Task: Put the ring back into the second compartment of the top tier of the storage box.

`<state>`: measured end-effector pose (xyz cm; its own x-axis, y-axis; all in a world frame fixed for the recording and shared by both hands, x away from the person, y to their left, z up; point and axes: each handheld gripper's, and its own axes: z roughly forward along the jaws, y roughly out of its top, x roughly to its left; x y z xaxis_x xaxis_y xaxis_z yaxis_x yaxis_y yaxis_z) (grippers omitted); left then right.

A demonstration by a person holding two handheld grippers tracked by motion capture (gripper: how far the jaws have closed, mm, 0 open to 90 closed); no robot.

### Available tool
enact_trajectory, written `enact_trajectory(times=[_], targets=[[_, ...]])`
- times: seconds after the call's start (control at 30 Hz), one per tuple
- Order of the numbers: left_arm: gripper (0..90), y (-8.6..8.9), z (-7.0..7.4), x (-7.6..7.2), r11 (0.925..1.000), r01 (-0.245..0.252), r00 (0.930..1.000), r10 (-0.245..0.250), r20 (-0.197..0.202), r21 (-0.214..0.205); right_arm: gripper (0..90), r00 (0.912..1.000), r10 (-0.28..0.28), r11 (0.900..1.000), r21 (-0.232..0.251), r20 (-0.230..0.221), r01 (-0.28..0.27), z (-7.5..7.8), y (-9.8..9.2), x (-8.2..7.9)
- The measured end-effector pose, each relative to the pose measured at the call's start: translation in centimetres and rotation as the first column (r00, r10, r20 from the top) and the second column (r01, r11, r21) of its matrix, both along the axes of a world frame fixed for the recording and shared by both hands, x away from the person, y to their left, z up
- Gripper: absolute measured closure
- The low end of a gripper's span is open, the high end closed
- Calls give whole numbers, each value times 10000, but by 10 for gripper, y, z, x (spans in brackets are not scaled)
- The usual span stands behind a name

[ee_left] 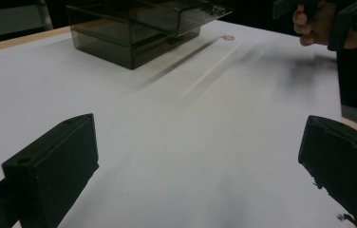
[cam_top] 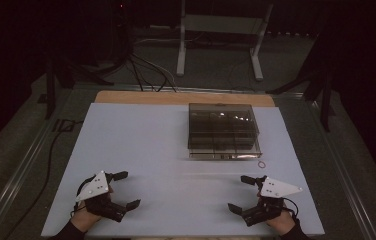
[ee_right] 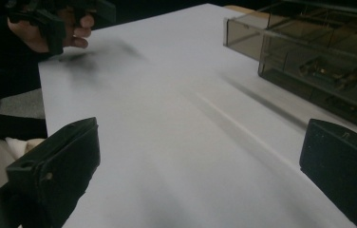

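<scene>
A smoked clear plastic drawer box (cam_top: 222, 129) stands on the white table sheet (cam_top: 166, 145), right of centre toward the back; it appears too in the left gripper view (ee_left: 134, 28) and the right gripper view (ee_right: 319, 57). A small rubber band (cam_top: 261, 163) lies on the sheet just in front of the box's right corner, seen far off as a small ring (ee_left: 227, 37). My left gripper (cam_top: 126, 190) rests near the front left edge, open and empty. My right gripper (cam_top: 241, 193) rests near the front right, open and empty.
A wooden strip (cam_top: 183, 98) borders the table's far edge. Beyond it stand a metal stand's legs (cam_top: 218, 40) and cables on a dark floor. The opposite hand and its gripper appear far off in each gripper view (ee_left: 328, 21) (ee_right: 48, 23).
</scene>
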<state>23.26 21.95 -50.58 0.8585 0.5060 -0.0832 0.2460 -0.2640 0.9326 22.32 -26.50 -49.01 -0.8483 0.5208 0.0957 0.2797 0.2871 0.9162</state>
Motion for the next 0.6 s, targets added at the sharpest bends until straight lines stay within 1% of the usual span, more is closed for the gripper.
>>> enact_trajectory(times=[0.1, 0.23, 0.3, 0.6], targets=[[7, 0, 0, 0, 10000, -15, 10000, 15, -13, 21, 0, 10000, -28, 10000, -13, 86, 28, 3, 0, -1], [6, 0, 0, 1, 10000, -25, 10000, 25, -25, 13, 0, 9997, -102, 9999, 92, 229, 100, 10, -3, -2], [6, 0, 0, 0, 10000, -33, 10000, 33, -11, 23, 0, 9991, -207, 9995, 238, 365, 199, 15, -6, -3], [7, 2, -2, 2, 9999, -105, 9999, 105, -75, -60, 0, 9968, -536, 9978, 432, 592, 510, 22, -13, -1]])
